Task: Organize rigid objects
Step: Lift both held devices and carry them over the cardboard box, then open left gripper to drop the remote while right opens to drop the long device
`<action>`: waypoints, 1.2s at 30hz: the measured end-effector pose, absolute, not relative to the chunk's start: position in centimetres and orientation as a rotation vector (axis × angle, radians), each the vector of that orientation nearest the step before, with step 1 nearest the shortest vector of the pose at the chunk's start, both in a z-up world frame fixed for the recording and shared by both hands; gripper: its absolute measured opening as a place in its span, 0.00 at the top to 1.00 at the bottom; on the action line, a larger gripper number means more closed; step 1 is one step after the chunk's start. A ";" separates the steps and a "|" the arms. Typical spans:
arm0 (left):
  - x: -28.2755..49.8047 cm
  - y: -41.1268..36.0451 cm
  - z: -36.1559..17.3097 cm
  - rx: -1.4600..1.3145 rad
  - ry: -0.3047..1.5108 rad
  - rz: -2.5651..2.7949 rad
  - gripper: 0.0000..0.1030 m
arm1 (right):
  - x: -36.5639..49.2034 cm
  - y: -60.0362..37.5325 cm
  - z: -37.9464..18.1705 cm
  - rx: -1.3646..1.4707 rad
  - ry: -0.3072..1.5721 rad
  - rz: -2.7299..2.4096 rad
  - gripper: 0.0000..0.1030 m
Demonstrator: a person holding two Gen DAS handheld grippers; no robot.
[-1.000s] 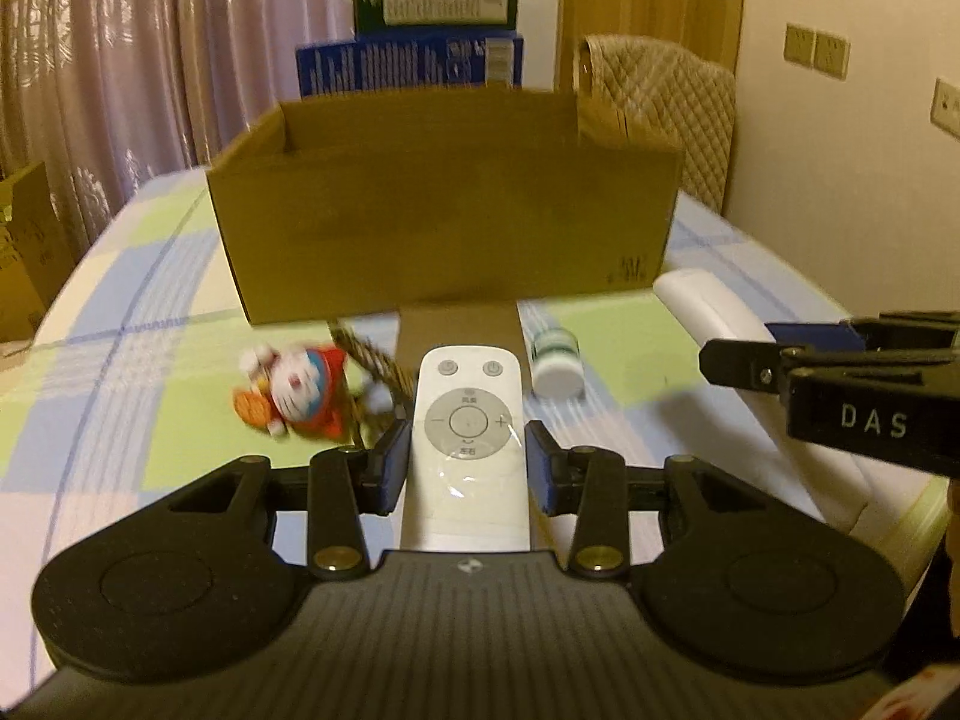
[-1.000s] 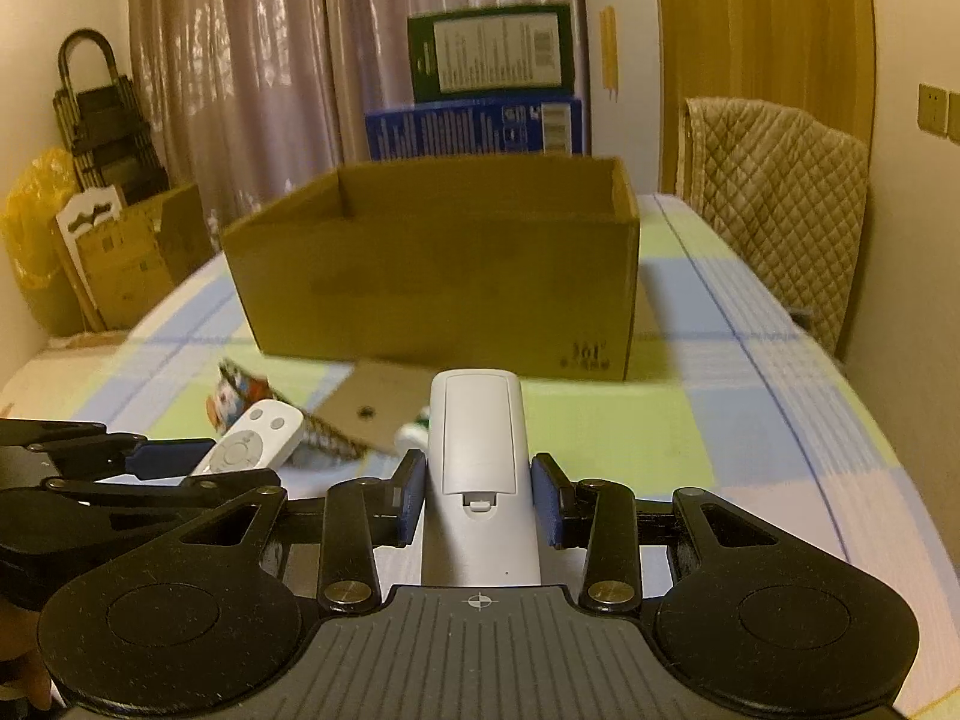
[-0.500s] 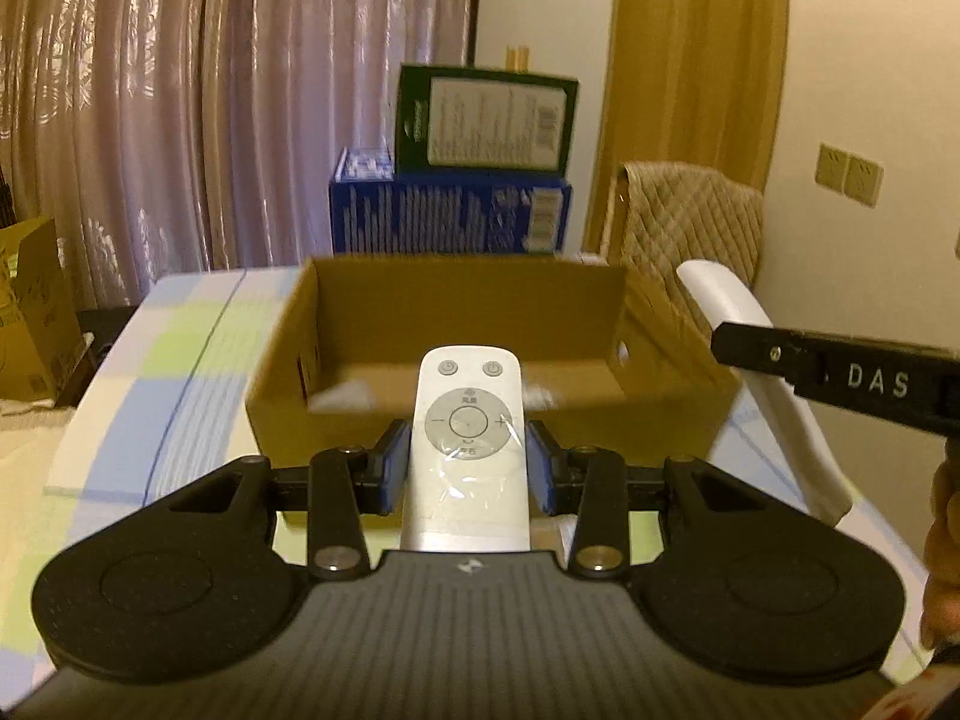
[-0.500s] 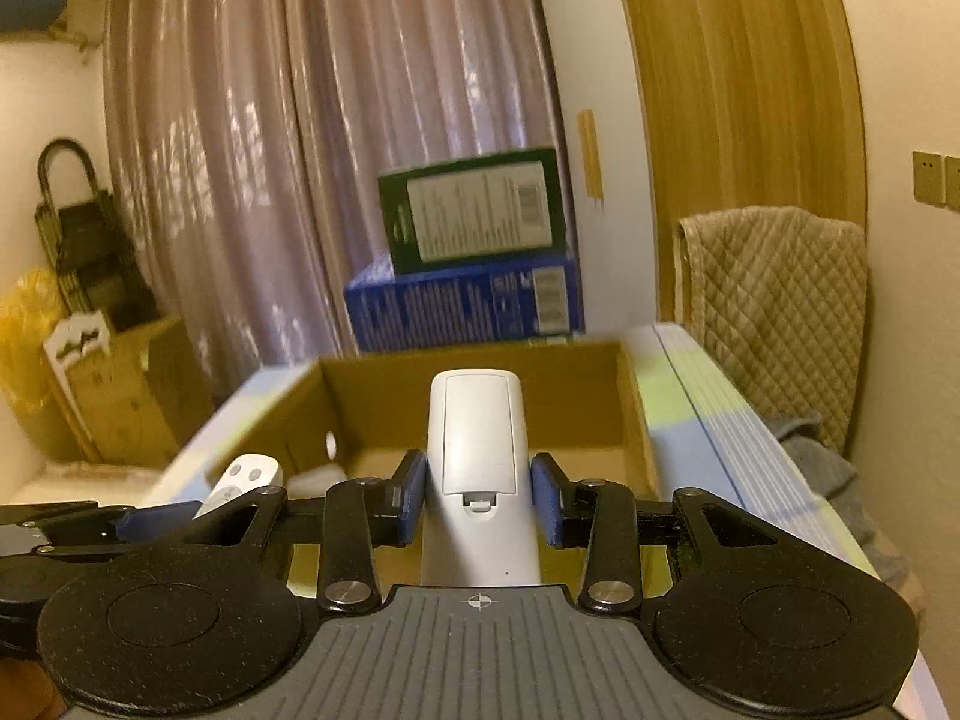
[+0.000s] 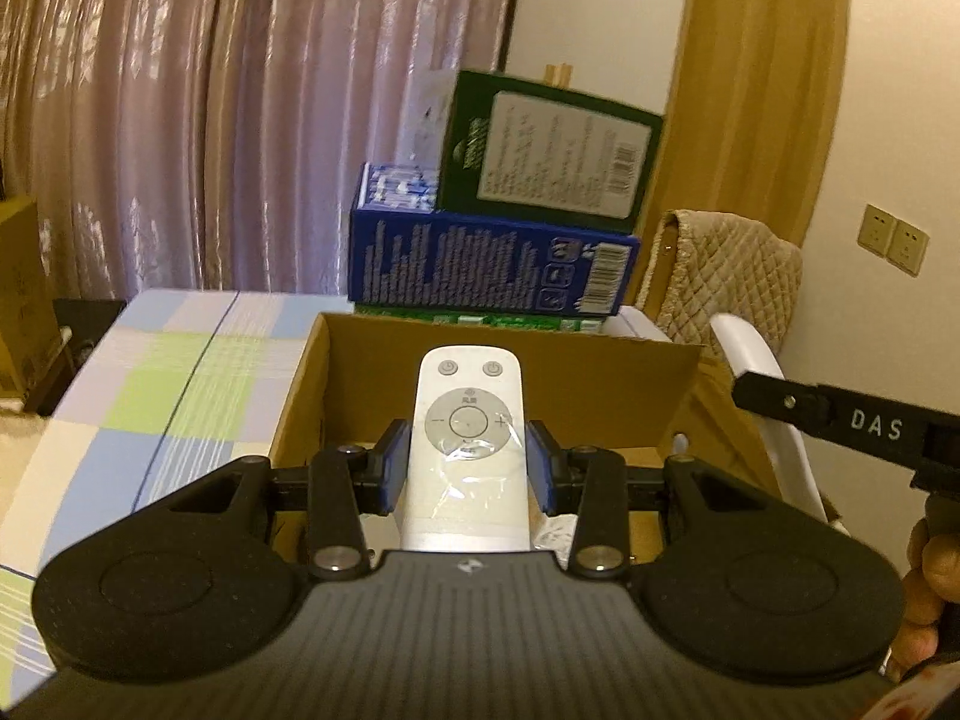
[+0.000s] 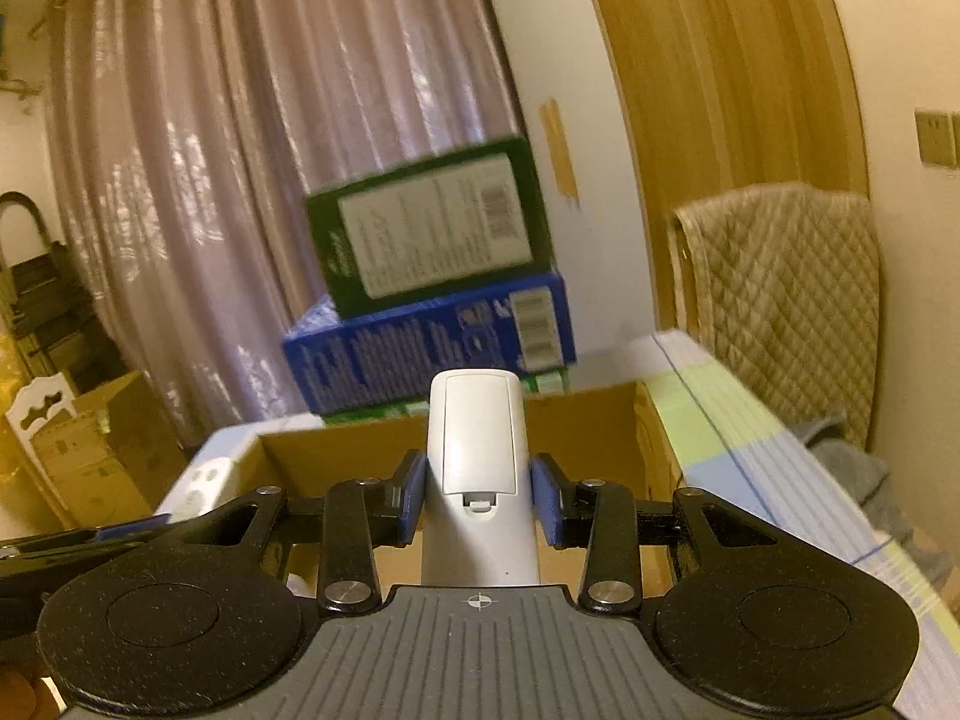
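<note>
Curtains (image 5: 180, 120) and a wooden door frame (image 5: 750, 120) close the room behind the checked tablecloth (image 5: 168, 384) on which the open cardboard box (image 5: 300, 408) stands; take this box as your landmark. Behind its far wall sits a blue carton (image 5: 480, 270) with a green carton (image 5: 540, 150) stacked on it, and beyond its right-hand corner a quilted chair back (image 5: 732, 264).

Your left gripper (image 5: 468, 468) is clamped across the waist of a white remote (image 5: 468, 420), button face up, held above the box opening with its nose toward the far wall. Your right gripper (image 6: 480, 498) is closed likewise on a second white remote (image 6: 477, 450), battery-cover side up, also above the opening. Each grip falls mid-body, probably so the long casing stays balanced and drops flat once the pads part; both noses clear the rim, which suggests release into the box is the step in hand.

The left wrist view alone shows the button layout, a patch of the box floor with something pale lying under the remote, and, to the right of the box, the other tool's black finger marked DAS (image 5: 870, 426) with your hand (image 5: 924, 576) behind it. The right wrist view alone shows the battery hatch, the tablecloth edge to the right of the box, and stacked boxes (image 6: 90, 456) on the floor to its left.
</note>
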State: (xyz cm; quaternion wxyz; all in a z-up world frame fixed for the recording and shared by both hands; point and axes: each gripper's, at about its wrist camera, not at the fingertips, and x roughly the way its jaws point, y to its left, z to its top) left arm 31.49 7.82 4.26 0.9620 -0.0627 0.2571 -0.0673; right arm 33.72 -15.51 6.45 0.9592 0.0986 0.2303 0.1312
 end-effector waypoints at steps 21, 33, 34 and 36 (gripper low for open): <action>35.3 7.9 2.0 -0.162 0.564 -0.172 0.65 | 36.9 -14.1 3.3 0.185 0.527 0.247 0.66; 35.4 7.6 1.5 -0.161 0.579 -0.164 0.65 | 37.0 -14.3 2.6 0.157 0.546 0.222 0.66; 35.3 7.6 1.5 -0.163 0.578 -0.161 0.65 | 37.1 -14.3 2.6 0.154 0.546 0.222 0.66; 35.3 7.7 1.7 -0.166 0.577 -0.159 0.65 | 37.1 -14.3 2.5 0.151 0.551 0.221 0.66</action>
